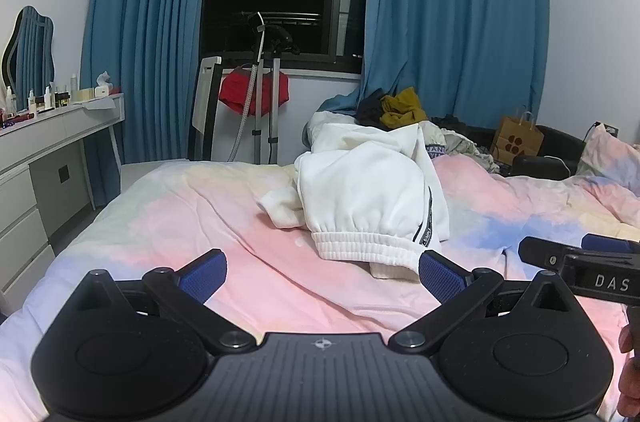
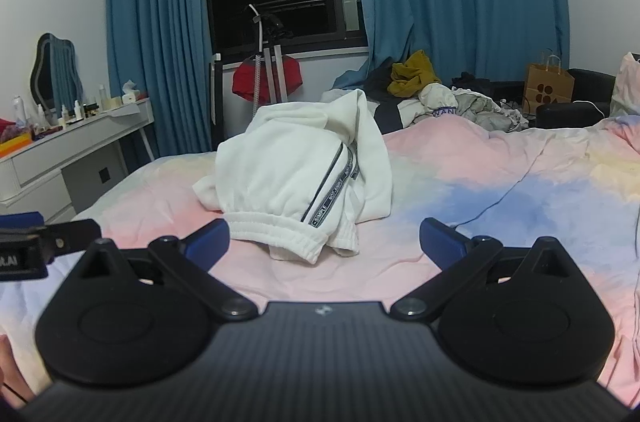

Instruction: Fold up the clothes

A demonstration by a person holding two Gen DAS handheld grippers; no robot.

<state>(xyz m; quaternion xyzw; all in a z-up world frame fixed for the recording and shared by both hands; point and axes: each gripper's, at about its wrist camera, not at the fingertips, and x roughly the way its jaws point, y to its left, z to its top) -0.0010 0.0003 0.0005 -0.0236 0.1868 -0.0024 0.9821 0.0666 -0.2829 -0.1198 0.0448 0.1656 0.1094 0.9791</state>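
A crumpled white garment [image 1: 368, 198] with an elastic cuff and a dark striped band lies heaped on the pastel bed cover [image 1: 200, 222]. My left gripper [image 1: 322, 274] is open, low over the cover, its right blue pad close to the cuff without touching. In the right wrist view the same garment [image 2: 304, 174] lies just ahead of my right gripper [image 2: 324, 242], which is open with nothing between its fingers. Each gripper shows at the edge of the other's view: the right gripper [image 1: 580, 262] and the left gripper [image 2: 36, 246].
More clothes, among them a mustard piece [image 1: 402, 108], are piled at the bed's far side under blue curtains. A white dressing table [image 1: 52, 138] stands left, a garment steamer stand [image 1: 260, 94] by the window, a paper bag [image 1: 518, 138] and a pillow [image 1: 612, 158] right.
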